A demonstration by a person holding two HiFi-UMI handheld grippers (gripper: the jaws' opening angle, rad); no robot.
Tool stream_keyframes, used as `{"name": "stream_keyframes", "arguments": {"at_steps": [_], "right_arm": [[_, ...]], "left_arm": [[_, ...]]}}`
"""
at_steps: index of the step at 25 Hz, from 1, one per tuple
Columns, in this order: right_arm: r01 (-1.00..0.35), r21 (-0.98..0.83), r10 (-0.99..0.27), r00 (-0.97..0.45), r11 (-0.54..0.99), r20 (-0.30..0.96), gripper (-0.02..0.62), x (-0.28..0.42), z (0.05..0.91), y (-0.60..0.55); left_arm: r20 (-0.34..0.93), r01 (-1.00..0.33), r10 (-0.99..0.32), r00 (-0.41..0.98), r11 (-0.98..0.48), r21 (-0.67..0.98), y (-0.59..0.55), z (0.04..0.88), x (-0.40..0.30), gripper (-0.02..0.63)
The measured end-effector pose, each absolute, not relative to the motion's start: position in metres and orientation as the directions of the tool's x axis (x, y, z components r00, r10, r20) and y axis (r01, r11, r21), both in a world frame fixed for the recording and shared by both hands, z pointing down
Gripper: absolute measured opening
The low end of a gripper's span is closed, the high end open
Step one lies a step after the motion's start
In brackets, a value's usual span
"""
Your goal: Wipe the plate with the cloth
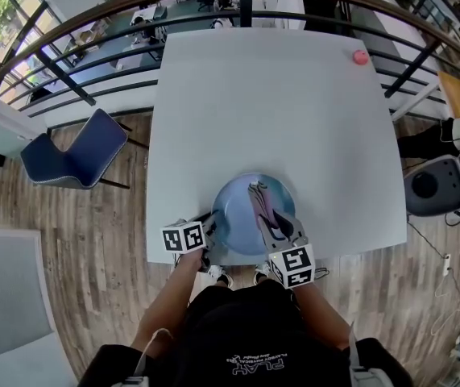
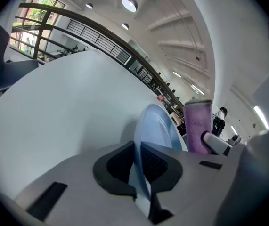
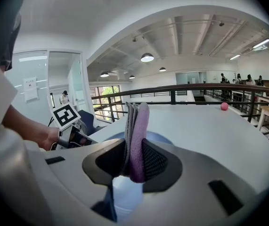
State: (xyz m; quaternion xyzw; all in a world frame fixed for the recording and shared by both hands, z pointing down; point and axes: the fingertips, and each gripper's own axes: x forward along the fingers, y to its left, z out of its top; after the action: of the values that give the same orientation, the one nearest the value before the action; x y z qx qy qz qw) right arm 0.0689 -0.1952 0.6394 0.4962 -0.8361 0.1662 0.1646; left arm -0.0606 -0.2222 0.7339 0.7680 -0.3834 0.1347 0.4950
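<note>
Holding the plate by its rim, cloth over its face

Head view: the light-blue round plate (image 1: 238,212) is at the near edge of the white square table (image 1: 278,95). The left gripper (image 1: 207,234) is at its near-left rim and the right gripper (image 1: 282,230) at its near-right. The folded purple-and-grey cloth (image 1: 262,204) lies across the plate, long axis pointing away from the person. Plate tilt is unclear.

Left gripper view: jaws are clamped on the rim, with the plate seen edge-on running ahead. The cloth stands to the right.

Right gripper view: jaws pinch the cloth's folded end. The plate lies directly below and ahead. Cloth-to-plate contact is hidden behind the jaws.
</note>
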Motion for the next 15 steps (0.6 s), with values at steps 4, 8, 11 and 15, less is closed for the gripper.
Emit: {"name": "stream_keyframes", "arguments": {"at_steps": [4, 8, 11, 15], "right_arm": [[-0.852, -0.081, -0.744, -0.493, 0.517, 0.45, 0.101, 0.05, 0.64, -0.193], [-0.823, -0.081, -0.71, -0.531, 0.563, 0.463, 0.101, 0.029, 0.634, -0.194], [-0.793, -0.077, -0.673, -0.56, 0.605, 0.483, 0.103, 0.009, 0.629, -0.194], [-0.754, -0.061, -0.627, -0.585, 0.654, 0.514, 0.103, -0.015, 0.623, -0.187]], "left_arm": [[0.565, -0.735, -0.501, 0.655, -0.25, 0.63, -0.231, 0.715, -0.067, 0.029], [0.545, -0.731, -0.513, 0.663, -0.283, 0.621, -0.237, 0.696, -0.067, 0.031], [0.517, -0.724, -0.54, 0.664, -0.292, 0.625, -0.242, 0.68, -0.069, 0.031], [0.496, -0.722, -0.557, 0.666, -0.314, 0.616, -0.241, 0.665, -0.069, 0.031]]}}
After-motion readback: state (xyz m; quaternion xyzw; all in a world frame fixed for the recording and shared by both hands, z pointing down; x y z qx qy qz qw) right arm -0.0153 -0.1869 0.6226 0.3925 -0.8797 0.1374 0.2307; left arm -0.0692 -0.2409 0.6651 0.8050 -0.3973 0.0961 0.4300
